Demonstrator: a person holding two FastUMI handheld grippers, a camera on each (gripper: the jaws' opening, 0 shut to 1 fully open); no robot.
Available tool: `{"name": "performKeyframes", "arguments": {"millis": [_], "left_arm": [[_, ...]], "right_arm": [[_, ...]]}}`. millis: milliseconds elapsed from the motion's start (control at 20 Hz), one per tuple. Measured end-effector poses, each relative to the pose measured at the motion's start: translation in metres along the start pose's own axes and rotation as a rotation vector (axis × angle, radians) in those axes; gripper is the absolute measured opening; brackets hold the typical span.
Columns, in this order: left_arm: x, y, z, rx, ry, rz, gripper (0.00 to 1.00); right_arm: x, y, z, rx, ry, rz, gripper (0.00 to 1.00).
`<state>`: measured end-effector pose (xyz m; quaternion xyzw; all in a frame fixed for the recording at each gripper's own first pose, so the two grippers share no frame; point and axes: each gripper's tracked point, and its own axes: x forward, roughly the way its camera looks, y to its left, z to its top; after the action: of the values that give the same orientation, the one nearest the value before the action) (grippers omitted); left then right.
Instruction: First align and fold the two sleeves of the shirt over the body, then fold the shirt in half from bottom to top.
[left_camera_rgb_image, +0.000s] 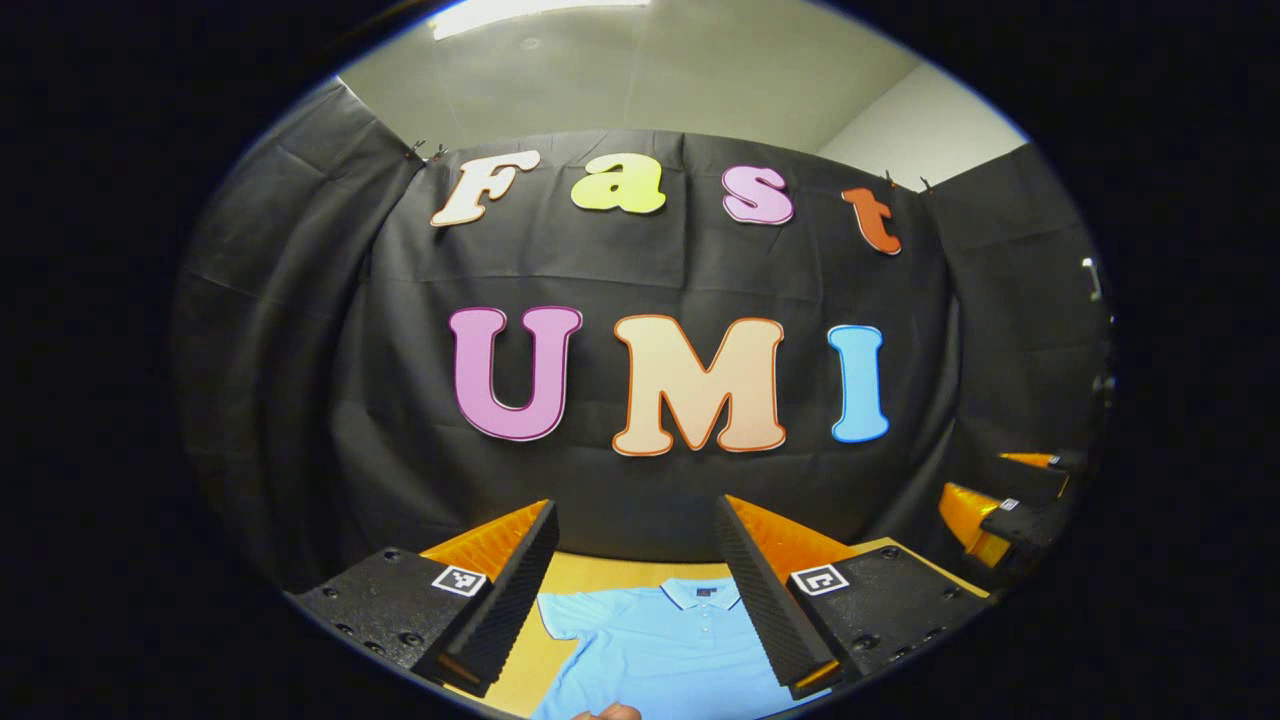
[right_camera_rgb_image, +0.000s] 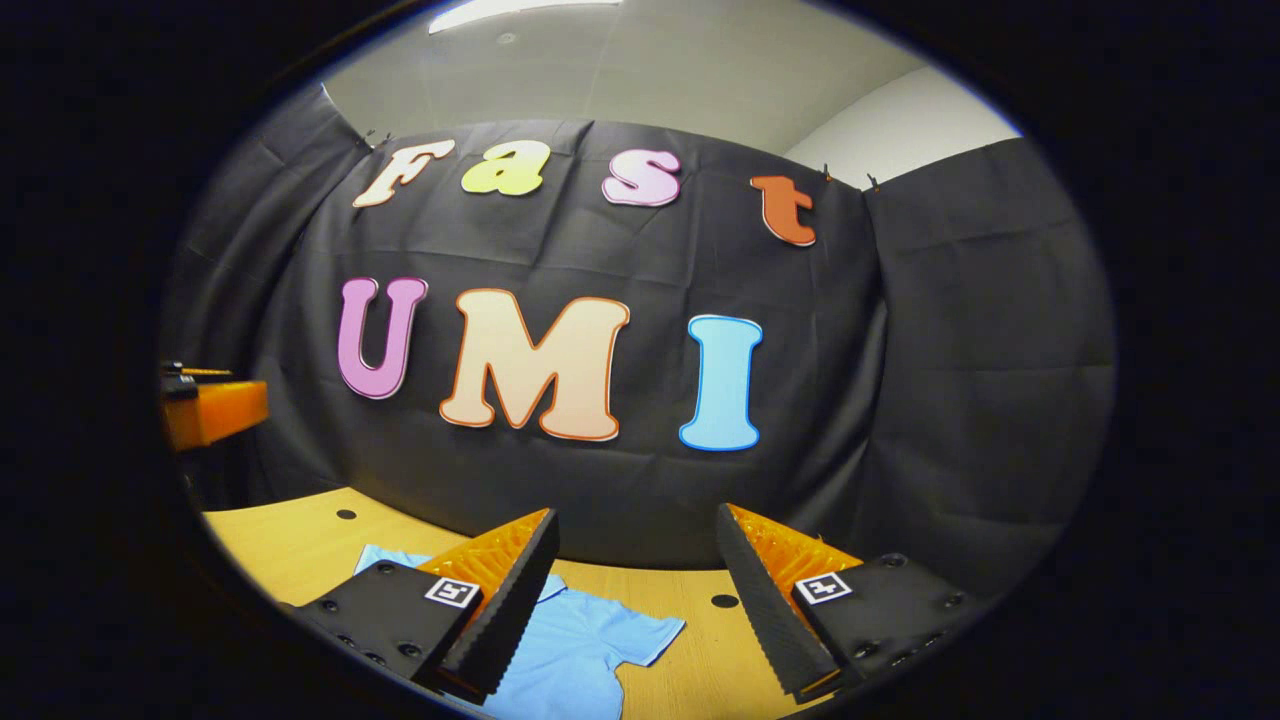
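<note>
Two grippers hung above a wooden table (right_camera_rgb_image: 300, 545) where a light blue shirt (left_camera_rgb_image: 660, 650) lay flat, collar toward the booth's black cloth wall. The left gripper (left_camera_rgb_image: 640, 600) had its jaws spread wide with nothing between them, the shirt below and apart from its fingers. The right gripper (right_camera_rgb_image: 635, 610), jaws equally wide and empty, was over one short sleeve (right_camera_rgb_image: 640, 635), with bare tabletop open beside it. The shirt's lower half was cut off from sight.
</note>
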<state>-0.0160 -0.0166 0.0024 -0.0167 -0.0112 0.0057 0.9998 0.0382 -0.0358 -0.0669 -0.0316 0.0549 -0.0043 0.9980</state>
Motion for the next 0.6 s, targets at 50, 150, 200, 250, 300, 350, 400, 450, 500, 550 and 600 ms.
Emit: {"name": "performKeyframes", "arguments": {"millis": [50, 150, 200, 250, 300, 350, 400, 450, 500, 550, 600], "left_arm": [[0.005, 0.002, -0.001, 0.004, 0.001, -0.007, 0.94], [0.015, 0.007, 0.000, 0.016, 0.000, -0.015, 0.94], [0.020, 0.010, 0.001, 0.016, -0.005, -0.018, 0.94], [0.023, 0.013, -0.001, 0.018, -0.005, -0.025, 0.94], [0.027, 0.016, -0.003, 0.021, 0.002, -0.027, 0.94], [0.030, 0.020, -0.007, 0.025, 0.012, -0.027, 0.94], [0.033, 0.024, -0.010, 0.024, 0.021, -0.027, 0.94], [0.036, 0.029, -0.013, 0.022, 0.031, -0.022, 0.94], [0.038, 0.034, -0.015, 0.020, 0.036, -0.019, 0.94], [0.038, 0.038, -0.018, 0.020, 0.043, -0.017, 0.94], [0.040, 0.043, -0.019, 0.023, 0.049, -0.013, 0.94]], "right_arm": [[0.010, -0.004, -0.009, 0.001, 0.022, -0.015, 0.98], [0.028, -0.008, -0.028, 0.014, 0.068, -0.035, 0.98], [0.037, -0.008, -0.035, 0.021, 0.081, -0.048, 0.98], [0.046, -0.011, -0.044, 0.025, 0.094, -0.062, 0.98], [0.056, -0.011, -0.053, 0.028, 0.109, -0.070, 0.98], [0.064, -0.010, -0.062, 0.028, 0.127, -0.072, 0.98], [0.073, -0.010, -0.071, 0.022, 0.140, -0.075, 0.98], [0.082, -0.011, -0.082, 0.012, 0.156, -0.083, 0.98], [0.090, -0.012, -0.092, 0.002, 0.174, -0.092, 0.99], [0.095, -0.013, -0.103, -0.005, 0.193, -0.100, 0.99], [0.101, -0.013, -0.115, -0.005, 0.216, -0.103, 0.99]]}}
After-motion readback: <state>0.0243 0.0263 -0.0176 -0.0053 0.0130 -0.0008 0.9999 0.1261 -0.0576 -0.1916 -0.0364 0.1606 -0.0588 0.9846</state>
